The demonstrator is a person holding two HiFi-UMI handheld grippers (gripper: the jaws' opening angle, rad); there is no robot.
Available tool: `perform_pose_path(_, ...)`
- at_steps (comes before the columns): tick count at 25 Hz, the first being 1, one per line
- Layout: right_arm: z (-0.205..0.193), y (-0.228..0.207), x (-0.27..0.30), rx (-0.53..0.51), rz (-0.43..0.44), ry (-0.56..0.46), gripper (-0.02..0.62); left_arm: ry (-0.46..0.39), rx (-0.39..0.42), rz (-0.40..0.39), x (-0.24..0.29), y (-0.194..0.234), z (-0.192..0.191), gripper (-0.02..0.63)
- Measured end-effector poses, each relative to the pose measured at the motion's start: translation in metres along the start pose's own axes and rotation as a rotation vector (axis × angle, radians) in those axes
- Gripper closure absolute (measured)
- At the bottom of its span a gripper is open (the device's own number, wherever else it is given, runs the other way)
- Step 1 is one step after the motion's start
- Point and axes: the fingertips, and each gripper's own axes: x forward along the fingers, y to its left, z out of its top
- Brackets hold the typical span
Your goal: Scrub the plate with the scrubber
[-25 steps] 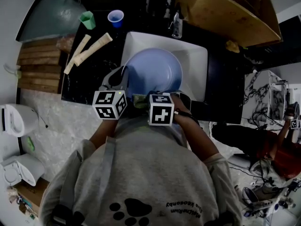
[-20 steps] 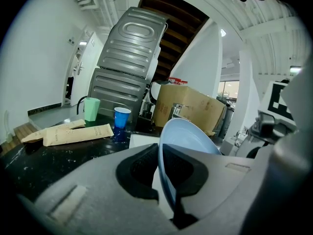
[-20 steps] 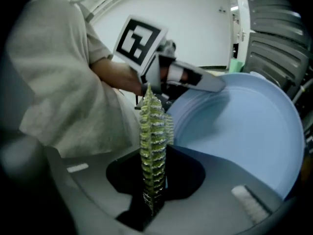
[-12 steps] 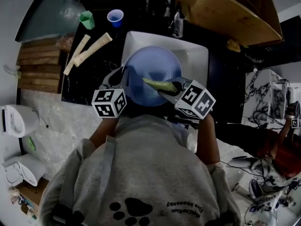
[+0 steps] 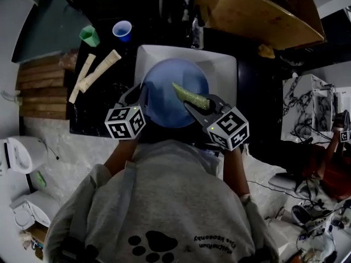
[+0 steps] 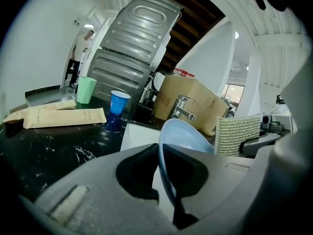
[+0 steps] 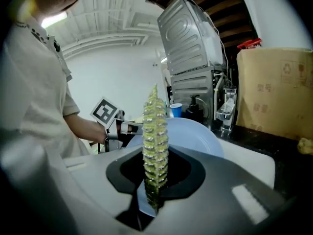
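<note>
A pale blue plate (image 5: 174, 91) is held tilted over the white sink (image 5: 227, 70). My left gripper (image 5: 143, 95) is shut on the plate's left rim (image 6: 164, 170). In the left gripper view the plate (image 6: 188, 136) rises edge-on from the jaws. My right gripper (image 5: 193, 108) is shut on a green scrubber (image 5: 191, 96), which lies across the plate's right half. In the right gripper view the scrubber (image 7: 155, 146) stands upright between the jaws, with the plate (image 7: 193, 131) just behind it. The scrubber (image 6: 238, 132) also shows at right in the left gripper view.
On the black counter left of the sink lie two long paper packets (image 5: 90, 73), a green cup (image 5: 88, 35) and a blue cup (image 5: 122, 30). A faucet (image 5: 196, 34) stands behind the sink. A cardboard box (image 5: 258, 12) sits at back right. A wooden board (image 5: 41, 89) lies far left.
My right gripper swung out from under the plate's near edge to the right and turned, bringing the scrubber up onto the plate's face. The left gripper sank slightly with the plate.
</note>
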Motion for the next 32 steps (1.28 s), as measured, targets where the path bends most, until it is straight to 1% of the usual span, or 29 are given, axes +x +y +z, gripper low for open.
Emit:
perform_pose_path(4,0.004,-0.012,0.005,0.062,-0.040,-0.066,0.528,0.031,-0.024,-0.010,0.016,0.002,0.000,0.584)
perform_pose_path(8,0.002,-0.026,0.013,0.087,-0.062,-0.074,0.528,0.059,-0.027,-0.020,0.035,0.005,0.000,0.583)
perform_pose_path(11,0.000,-0.039,0.018,0.116,-0.084,-0.083,0.528,0.098,-0.013,-0.031,0.051,0.005,-0.004,0.581)
perform_pose_path(17,-0.017,-0.063,0.034,0.181,-0.119,-0.071,0.528,0.184,0.008,-0.051,0.085,0.001,-0.021,0.581)
perform_pose_path(20,-0.028,-0.074,0.041,0.215,-0.138,-0.061,0.528,0.209,0.016,-0.054,0.101,0.001,-0.029,0.581)
perform_pose_path(29,-0.050,-0.091,0.052,0.270,-0.145,-0.008,0.528,0.273,-0.047,-0.029,0.134,0.016,-0.062,0.580)
perform_pose_path(32,-0.053,-0.092,0.054,0.284,-0.146,-0.001,0.528,0.274,-0.047,-0.014,0.139,0.022,-0.067,0.580)
